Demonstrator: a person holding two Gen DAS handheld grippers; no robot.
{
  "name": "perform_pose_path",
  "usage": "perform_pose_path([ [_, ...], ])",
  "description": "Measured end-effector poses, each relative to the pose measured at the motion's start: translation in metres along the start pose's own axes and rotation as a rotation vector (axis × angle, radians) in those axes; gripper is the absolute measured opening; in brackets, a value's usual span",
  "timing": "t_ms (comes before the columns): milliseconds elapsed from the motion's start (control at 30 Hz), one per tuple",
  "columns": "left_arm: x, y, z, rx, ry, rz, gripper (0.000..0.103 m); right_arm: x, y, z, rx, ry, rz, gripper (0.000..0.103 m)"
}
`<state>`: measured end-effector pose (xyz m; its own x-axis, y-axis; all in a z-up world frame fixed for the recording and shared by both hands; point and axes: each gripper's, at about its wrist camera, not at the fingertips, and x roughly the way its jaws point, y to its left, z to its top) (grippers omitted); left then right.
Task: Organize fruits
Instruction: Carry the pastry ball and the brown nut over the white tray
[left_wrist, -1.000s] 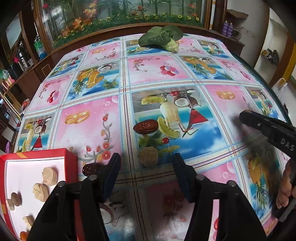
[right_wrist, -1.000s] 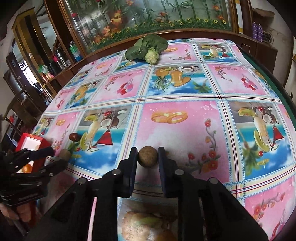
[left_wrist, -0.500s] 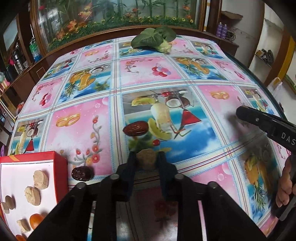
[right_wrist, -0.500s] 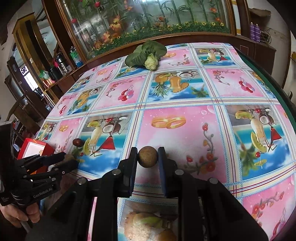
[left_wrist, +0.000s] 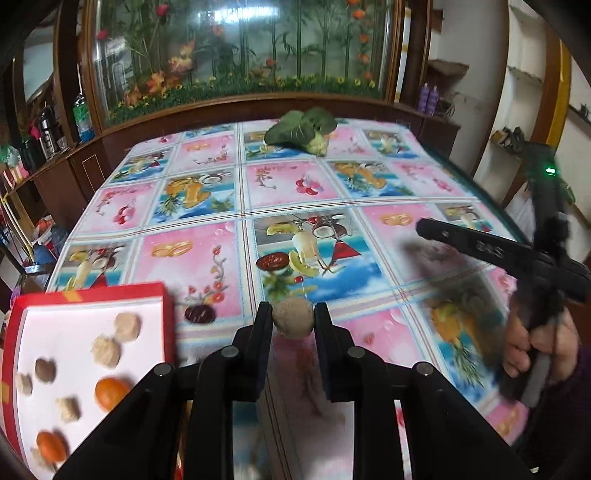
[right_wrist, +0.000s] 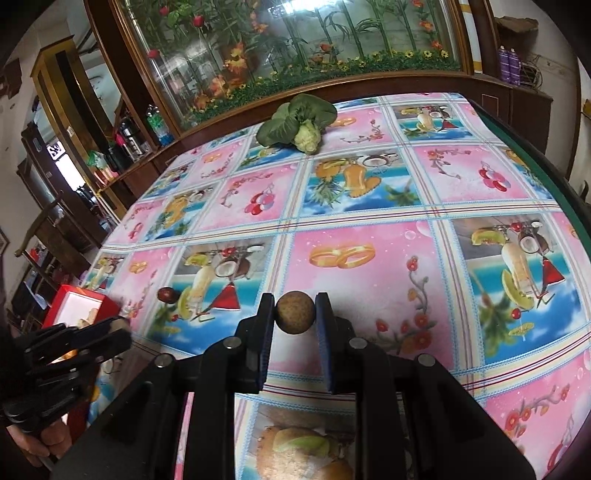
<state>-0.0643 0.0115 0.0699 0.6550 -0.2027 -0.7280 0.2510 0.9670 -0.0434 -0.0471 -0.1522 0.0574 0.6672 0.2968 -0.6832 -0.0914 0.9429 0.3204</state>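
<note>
My left gripper (left_wrist: 293, 318) is shut on a round tan longan (left_wrist: 293, 318) and holds it above the table. My right gripper (right_wrist: 296, 312) is shut on another brown longan (right_wrist: 296, 312), also off the cloth. A red box (left_wrist: 168, 314) with a white inside sits at the left; it holds several pale peeled fruits (left_wrist: 106, 350) and two small oranges (left_wrist: 110, 393). Two dark red dates lie on the cloth, one (left_wrist: 200, 314) beside the box, one (left_wrist: 272, 261) farther out. The box (right_wrist: 105, 300) and the left gripper (right_wrist: 122, 334) show at the left of the right wrist view.
A leafy green cabbage (left_wrist: 304, 128) lies at the far end of the table. The fruit-print tablecloth (left_wrist: 192, 258) covers the whole top. The right gripper (left_wrist: 421, 226) reaches in from the right in the left wrist view. Wooden cabinets and a glass display stand behind.
My left gripper closed on the tan longan and lifted it off the cloth. Both views have risen and tilted. My right gripper kept its longan.
</note>
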Motion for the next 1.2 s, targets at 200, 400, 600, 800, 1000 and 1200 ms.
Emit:
perform_pose_path([
  [200, -0.021, 0.005, -0.017, -0.035, -0.031, -0.012, 0.022, -0.010, 0.002, 0.002, 0.002, -0.050, 0.021, 0.024],
  [400, -0.017, 0.011, -0.024, -0.067, -0.023, -0.005, 0.022, -0.017, 0.011, -0.002, -0.013, -0.064, 0.064, 0.024],
  [600, -0.014, 0.010, -0.028, -0.065, -0.013, -0.013, 0.022, -0.023, 0.028, -0.010, -0.061, -0.079, 0.075, 0.024],
  [800, -0.015, 0.013, -0.030, -0.071, -0.009, -0.005, 0.022, -0.021, 0.034, -0.015, -0.096, -0.068, 0.085, 0.024],
  [1000, -0.018, 0.016, -0.032, -0.079, -0.011, -0.012, 0.022, -0.019, 0.038, -0.017, -0.115, -0.061, 0.082, 0.024],
  [1200, -0.040, 0.036, -0.036, -0.107, -0.058, 0.026, 0.022, -0.018, 0.039, -0.017, -0.123, -0.056, 0.087, 0.024],
])
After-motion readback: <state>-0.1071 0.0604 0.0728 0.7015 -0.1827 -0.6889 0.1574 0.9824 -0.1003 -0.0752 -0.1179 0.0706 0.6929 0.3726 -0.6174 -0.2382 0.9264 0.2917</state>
